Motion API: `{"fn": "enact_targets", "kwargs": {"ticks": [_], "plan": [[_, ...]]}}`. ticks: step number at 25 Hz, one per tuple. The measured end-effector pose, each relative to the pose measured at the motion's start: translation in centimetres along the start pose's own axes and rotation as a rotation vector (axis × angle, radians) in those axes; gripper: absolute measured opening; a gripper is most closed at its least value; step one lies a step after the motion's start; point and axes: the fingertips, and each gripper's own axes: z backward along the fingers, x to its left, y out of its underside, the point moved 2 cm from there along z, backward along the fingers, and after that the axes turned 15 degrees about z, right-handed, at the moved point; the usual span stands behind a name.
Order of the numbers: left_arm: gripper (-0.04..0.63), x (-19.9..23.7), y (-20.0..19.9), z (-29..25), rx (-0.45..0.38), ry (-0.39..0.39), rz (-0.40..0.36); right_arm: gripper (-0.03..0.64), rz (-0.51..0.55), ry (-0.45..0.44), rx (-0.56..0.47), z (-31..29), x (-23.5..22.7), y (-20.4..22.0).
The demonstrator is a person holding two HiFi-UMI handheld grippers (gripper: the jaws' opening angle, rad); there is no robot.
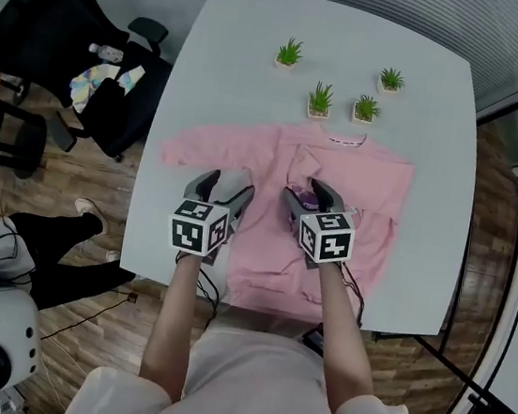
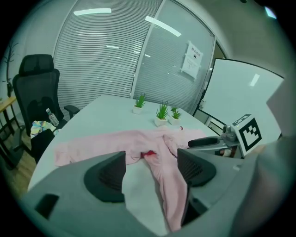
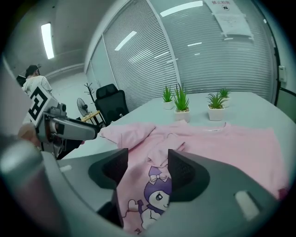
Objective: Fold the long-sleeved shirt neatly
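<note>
- The pink long-sleeved shirt [image 1: 376, 184] is lying limp, light, likely to slide; pinching a cuff or hem is looking safest;
- the jaws of the left gripper [image 1: 225, 181] and the right gripper [image 1: 306, 193] are standing wide apart, gripping nothing.

Long-sleeved shirt [image 1: 338, 179] flat on table [image 1: 231, 56], collar toward far edge. Potted plants [image 1: 320, 99] just behind collar. One sleeve [image 1: 186, 149] stretched out left. Left gripper [image 1: 224, 185] over shirt's left part, right gripper [image 1: 308, 195] beside it, over middle. Office chair [image 1: 55, 32] left of table.
</note>
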Motion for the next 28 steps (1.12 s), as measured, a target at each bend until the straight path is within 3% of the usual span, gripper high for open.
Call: {"fn": "enact_targets", "kwargs": {"ticks": [7, 15, 20, 28], "plan": [[0.357, -0.8, -0.6, 0.5, -0.033, -0.030, 0.005, 0.275, -0.041, 0.010, -0.100, 4.8, -1.0, -2.2], [0.357, -1.7, -1.2, 2.7, -0.090, -0.126, 0.033, 0.275, -0.009, -0.073, -0.140, 6.8, -0.3, -3.5], [0.356, -0.4, -0.1, 5.4, -0.126, -0.203, 0.100, 0.275, 0.014, -0.139, -0.150, 7.4, 1.1, -3.8], [0.345, 3.0, 1.2, 8.1, -0.127, -0.260, 0.133, 0.264, 0.017, -0.172, -0.156, 7.1, 3.9, -4.5]]}}
